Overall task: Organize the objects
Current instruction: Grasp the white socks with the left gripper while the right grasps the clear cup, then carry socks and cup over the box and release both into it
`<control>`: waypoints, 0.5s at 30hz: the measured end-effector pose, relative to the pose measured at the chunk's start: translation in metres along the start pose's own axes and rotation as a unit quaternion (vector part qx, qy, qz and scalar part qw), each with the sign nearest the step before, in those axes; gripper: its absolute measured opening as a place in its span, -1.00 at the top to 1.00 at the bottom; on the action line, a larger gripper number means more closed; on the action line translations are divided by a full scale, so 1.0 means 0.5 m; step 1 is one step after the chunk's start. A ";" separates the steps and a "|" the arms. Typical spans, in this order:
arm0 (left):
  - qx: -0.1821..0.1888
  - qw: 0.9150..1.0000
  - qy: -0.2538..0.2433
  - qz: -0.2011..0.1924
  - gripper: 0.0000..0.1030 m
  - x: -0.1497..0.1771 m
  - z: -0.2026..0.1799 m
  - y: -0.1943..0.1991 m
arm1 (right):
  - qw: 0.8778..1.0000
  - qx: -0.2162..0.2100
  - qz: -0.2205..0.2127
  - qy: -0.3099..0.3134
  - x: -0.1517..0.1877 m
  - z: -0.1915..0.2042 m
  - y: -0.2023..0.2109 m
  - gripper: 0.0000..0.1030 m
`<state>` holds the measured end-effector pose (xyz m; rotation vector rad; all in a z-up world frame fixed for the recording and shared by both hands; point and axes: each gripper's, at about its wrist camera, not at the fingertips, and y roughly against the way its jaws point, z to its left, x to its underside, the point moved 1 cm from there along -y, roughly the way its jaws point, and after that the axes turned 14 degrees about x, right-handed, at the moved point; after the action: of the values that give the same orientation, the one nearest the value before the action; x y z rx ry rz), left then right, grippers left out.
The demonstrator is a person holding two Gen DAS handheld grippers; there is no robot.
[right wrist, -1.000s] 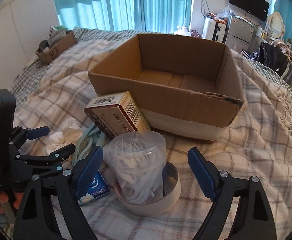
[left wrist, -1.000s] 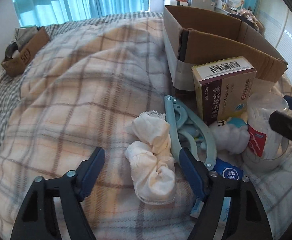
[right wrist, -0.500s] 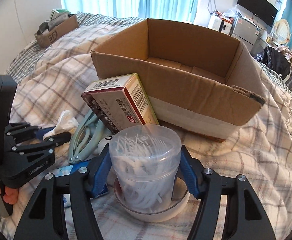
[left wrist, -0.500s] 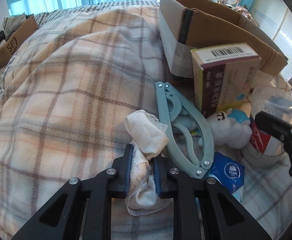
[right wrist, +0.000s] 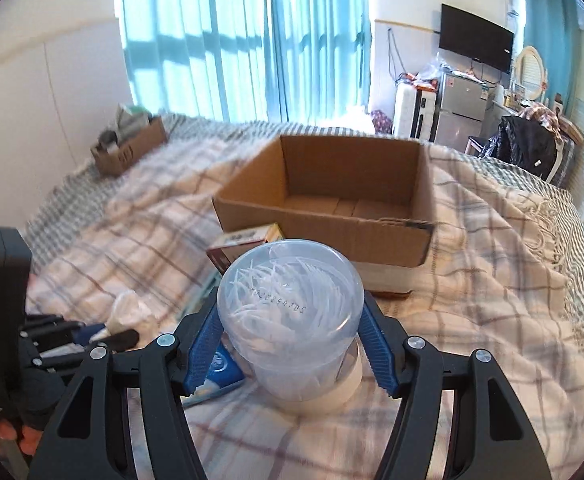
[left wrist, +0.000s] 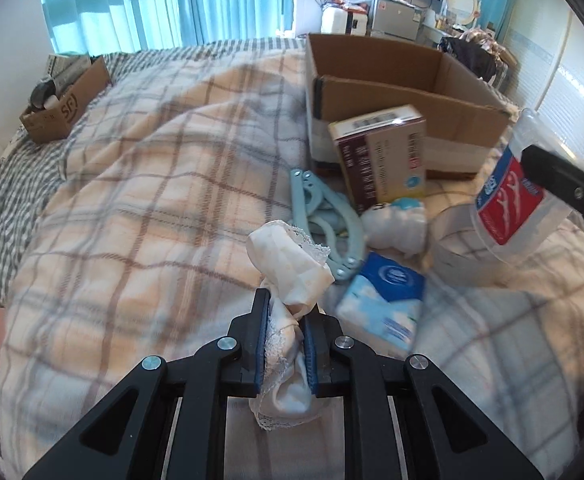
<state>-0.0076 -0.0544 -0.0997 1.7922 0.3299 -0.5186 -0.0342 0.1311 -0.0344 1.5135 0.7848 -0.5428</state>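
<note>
On the bed, over a plaid blanket (left wrist: 139, 208), a cluster of loose items is seen beside an open cardboard box (left wrist: 404, 92). The left gripper (left wrist: 283, 344) is observed with its jaws closed tightly on a white lace-edged cloth (left wrist: 287, 264); the cloth is pinched at its lower part, its upper part bulging above the blue pads and a frilled end hanging below them. The right gripper (right wrist: 292, 344) is observed with its jaws partly closed against both sides of a clear plastic jar (right wrist: 289, 312) filled with thin white sticks; the jar bears a red and blue label (left wrist: 508, 204) and is held above, or just inside, a white tape roll (left wrist: 456, 240); contact between jar and roll cannot be determined. A maroon and cream carton (left wrist: 380, 156) is noted standing against the near wall of the cardboard box. Just in front of the carton, a pale blue folding hanger (left wrist: 324, 216) and a white plush toy (left wrist: 396, 224) are recorded, lying close together. A blue and white tissue pack (left wrist: 384, 300) is seen lying near the hanger's lower end, between the cloth and the tape roll. The box interior appears bare in the right wrist view. A smaller cardboard box (left wrist: 63, 108) holding assorted items is noted at the far left of the bed, well apart from the cluster.
</note>
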 end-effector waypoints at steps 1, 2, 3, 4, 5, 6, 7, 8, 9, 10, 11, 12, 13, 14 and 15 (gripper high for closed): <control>-0.001 1.000 -0.004 -0.003 0.70 -0.003 -0.008 0.008 | 1.000 -0.003 -0.004 -0.008 -0.001 -0.008 0.015 -0.24; -0.003 1.000 -0.006 -0.008 0.70 -0.009 -0.015 0.017 | 1.000 -0.007 -0.010 -0.014 -0.003 -0.014 0.032 -0.24; -0.002 1.000 -0.008 -0.013 0.70 -0.013 -0.021 0.026 | 1.000 -0.013 -0.019 -0.020 -0.006 -0.022 0.054 -0.24; 0.000 1.000 -0.012 -0.019 0.70 -0.020 -0.032 0.040 | 0.999 -0.016 -0.023 -0.020 -0.007 -0.026 0.066 -0.24; 0.000 1.000 -0.015 -0.025 0.70 -0.028 -0.042 0.053 | 0.999 -0.019 -0.030 -0.021 -0.011 -0.031 0.084 -0.24; -0.002 0.999 -0.019 -0.031 0.70 -0.036 -0.051 0.065 | 0.999 -0.020 -0.033 -0.022 -0.014 -0.035 0.093 -0.24; -0.012 0.999 -0.024 -0.045 0.70 -0.048 -0.063 0.082 | 0.999 -0.021 -0.037 -0.023 -0.019 -0.038 0.102 -0.24; -0.016 0.998 -0.032 -0.060 0.70 -0.062 -0.073 0.098 | 0.999 -0.021 -0.041 -0.023 -0.026 -0.042 0.112 -0.24; -0.013 0.997 -0.037 -0.070 0.70 -0.074 -0.083 0.111 | 0.998 -0.020 -0.047 -0.023 -0.038 -0.046 0.124 -0.24; -0.007 0.996 -0.040 -0.083 0.70 -0.092 -0.093 0.128 | 0.998 -0.018 -0.049 -0.020 -0.044 -0.047 0.129 -0.24; -0.003 0.995 -0.041 -0.093 0.70 -0.107 -0.099 0.140 | 0.998 -0.012 -0.056 -0.014 -0.058 -0.049 0.141 -0.24; 0.003 0.994 -0.044 -0.098 0.70 -0.120 -0.104 0.149 | 0.998 -0.004 -0.063 -0.008 -0.072 -0.050 0.151 -0.24; 0.010 0.994 -0.046 -0.103 0.70 -0.138 -0.109 0.158 | 0.998 0.003 -0.069 -0.004 -0.087 -0.052 0.160 -0.24; 0.014 0.993 -0.049 -0.108 0.70 -0.158 -0.114 0.168 | 0.997 0.005 -0.072 -0.004 -0.097 -0.054 0.167 -0.24; 0.016 0.992 -0.052 -0.112 0.70 -0.174 -0.117 0.175 | 0.997 0.008 -0.078 -0.006 -0.117 -0.060 0.180 -0.24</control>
<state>-0.0305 -0.0187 0.0300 1.7612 0.4557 -0.7780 -0.0086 0.1532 0.0715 1.4695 0.8958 -0.6762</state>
